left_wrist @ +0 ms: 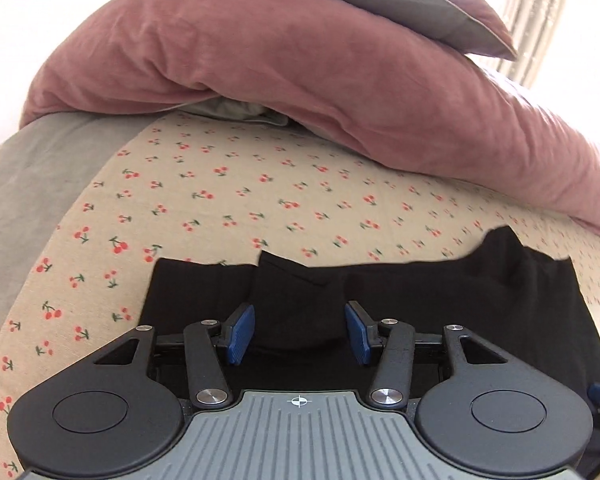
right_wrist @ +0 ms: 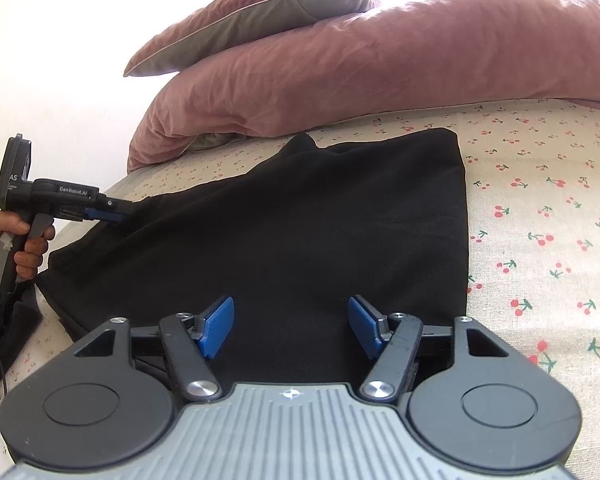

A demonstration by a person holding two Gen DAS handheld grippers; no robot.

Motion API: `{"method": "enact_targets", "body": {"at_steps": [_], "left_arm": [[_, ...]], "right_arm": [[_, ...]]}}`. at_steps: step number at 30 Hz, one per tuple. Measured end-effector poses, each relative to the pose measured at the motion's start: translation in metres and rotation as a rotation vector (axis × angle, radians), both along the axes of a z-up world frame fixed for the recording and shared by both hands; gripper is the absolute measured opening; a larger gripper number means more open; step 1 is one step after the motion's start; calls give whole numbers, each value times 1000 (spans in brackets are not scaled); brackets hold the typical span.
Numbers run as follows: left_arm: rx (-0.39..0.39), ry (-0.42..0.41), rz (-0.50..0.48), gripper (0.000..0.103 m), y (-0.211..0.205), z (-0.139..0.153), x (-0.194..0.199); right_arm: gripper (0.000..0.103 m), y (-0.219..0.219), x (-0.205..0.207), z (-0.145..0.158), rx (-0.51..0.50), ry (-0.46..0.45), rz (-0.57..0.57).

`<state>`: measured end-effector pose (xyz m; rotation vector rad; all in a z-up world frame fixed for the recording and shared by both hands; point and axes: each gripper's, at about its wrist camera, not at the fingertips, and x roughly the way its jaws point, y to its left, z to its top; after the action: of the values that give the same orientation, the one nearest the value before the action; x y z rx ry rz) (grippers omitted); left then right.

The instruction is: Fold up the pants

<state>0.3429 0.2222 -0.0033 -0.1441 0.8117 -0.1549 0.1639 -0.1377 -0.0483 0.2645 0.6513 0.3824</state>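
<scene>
The black pants (right_wrist: 300, 232) lie folded in a rough rectangle on the cherry-print bed sheet (right_wrist: 540, 200). In the left wrist view the pants (left_wrist: 380, 300) fill the space under and ahead of my left gripper (left_wrist: 300, 330), which is open with blue pads on either side of a raised fold of cloth. My right gripper (right_wrist: 292, 328) is open just above the near edge of the pants. The left gripper also shows in the right wrist view (right_wrist: 112, 214), with its tips at the pants' left edge.
A pink duvet (left_wrist: 300, 80) is heaped at the back of the bed with a grey-pink pillow (right_wrist: 260, 20) on top. A grey sheet (left_wrist: 28, 200) covers the bed's left side. The person's hand (right_wrist: 16, 236) holds the left gripper's handle.
</scene>
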Motion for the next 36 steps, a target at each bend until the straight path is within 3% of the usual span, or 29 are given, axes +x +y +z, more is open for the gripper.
{"method": "enact_targets", "body": {"at_steps": [5,8,9,11,13,16,20,23,24,26,30,33,36], "left_arm": [[-47,57,68,46,10,-8,26],[-36,27,34,44,1,-7,15],[-19,17,25,44,-4,-6,7],[93,-46,-16,44,-21,-1,-15],[212,-111,-135,48,-45,-2,-36],[278,-79,-177,48,-62,-15,-42],[306,-82,-213,36,-72,-25,-50],[210,-63,-294,36,-67,-16,-62],[174,-67,-311,41,-64,-12,-67],[106,-84,-303,41,-52,-2,-70],[-97,-104,-120,42,-6,12,-54],[-180,-113,60,41,26,12,-35],[-268,-45,197,41,46,-5,-9]], "right_arm": [[62,1,0,0,-1,-2,0],[62,1,1,0,-3,-2,1],[63,1,1,0,-3,-2,1],[63,1,1,0,-3,-2,4],[64,1,1,0,-5,-2,4],[65,3,1,0,-16,-6,7],[65,2,1,0,-8,-6,8],[65,1,1,0,-2,-4,9],[65,1,1,-1,-4,-4,10],[66,1,2,-1,-8,-5,11],[66,2,1,-1,-17,-8,15],[66,1,1,-1,-15,-7,17],[67,2,1,-1,-20,-8,19]]}}
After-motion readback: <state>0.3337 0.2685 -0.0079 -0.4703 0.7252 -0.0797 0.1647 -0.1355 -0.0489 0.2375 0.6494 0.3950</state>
